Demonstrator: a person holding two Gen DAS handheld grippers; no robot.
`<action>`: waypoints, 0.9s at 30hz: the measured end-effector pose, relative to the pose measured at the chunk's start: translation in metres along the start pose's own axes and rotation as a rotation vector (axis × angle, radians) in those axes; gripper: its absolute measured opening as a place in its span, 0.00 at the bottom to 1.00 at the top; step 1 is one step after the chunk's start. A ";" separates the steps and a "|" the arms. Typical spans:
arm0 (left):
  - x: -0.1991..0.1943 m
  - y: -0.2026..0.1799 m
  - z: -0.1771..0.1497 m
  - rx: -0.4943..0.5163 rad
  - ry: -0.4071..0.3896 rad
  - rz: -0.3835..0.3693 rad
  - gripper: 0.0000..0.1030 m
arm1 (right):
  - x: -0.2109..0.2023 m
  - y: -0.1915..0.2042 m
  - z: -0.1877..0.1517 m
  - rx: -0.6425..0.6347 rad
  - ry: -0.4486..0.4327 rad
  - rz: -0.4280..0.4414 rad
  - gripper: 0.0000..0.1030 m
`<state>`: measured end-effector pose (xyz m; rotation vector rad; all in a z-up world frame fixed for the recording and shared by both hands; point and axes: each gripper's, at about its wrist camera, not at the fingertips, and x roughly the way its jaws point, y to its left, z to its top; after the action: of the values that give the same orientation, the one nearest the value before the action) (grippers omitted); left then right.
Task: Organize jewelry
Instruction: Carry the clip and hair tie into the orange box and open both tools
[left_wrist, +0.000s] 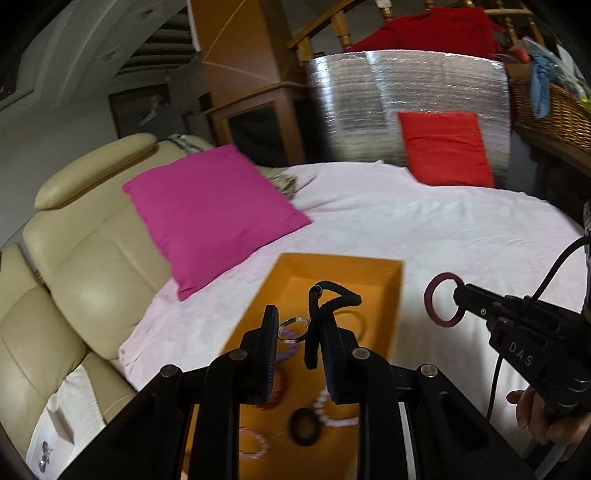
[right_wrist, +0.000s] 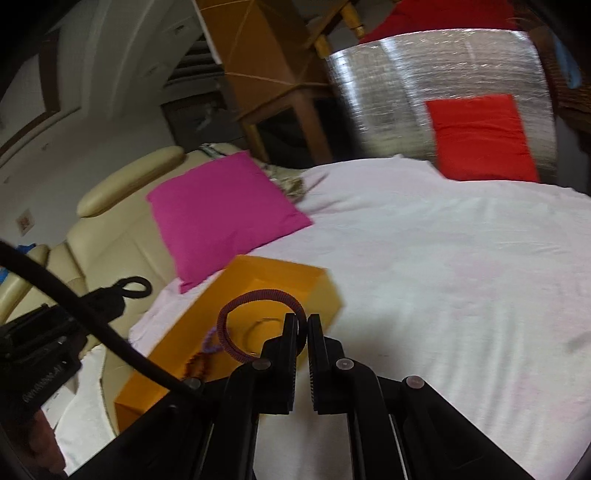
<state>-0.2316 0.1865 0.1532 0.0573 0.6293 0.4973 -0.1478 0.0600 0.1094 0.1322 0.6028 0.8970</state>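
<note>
Bedsheet (left_wrist: 424, 229), pink cushion (left_wrist: 210, 210), cream sofa (left_wrist: 85, 266)

Both grippers are matte black, the left gripper (left_wrist: 295, 332) with round silver screws on its linkage, the right gripper (left_wrist: 461, 301) marked "DAS" and trailing a black cable (left_wrist: 546, 280).

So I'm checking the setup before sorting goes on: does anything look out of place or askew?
Nothing looks damaged or spilled. The orange box sits askew on the white sheet, and jewelry lies jumbled inside, including a pearl strand and a clear ring.
</note>
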 end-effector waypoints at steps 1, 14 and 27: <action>0.003 0.007 -0.002 -0.008 0.008 0.013 0.22 | 0.007 0.006 0.000 -0.008 0.003 0.009 0.06; 0.055 0.066 -0.047 -0.081 0.177 0.122 0.22 | 0.057 0.033 -0.010 -0.085 0.107 0.057 0.06; 0.091 0.059 -0.080 -0.087 0.331 0.118 0.34 | 0.094 0.064 -0.029 -0.205 0.179 0.018 0.07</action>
<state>-0.2398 0.2724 0.0500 -0.0719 0.9304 0.6549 -0.1636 0.1683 0.0670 -0.1286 0.6719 0.9892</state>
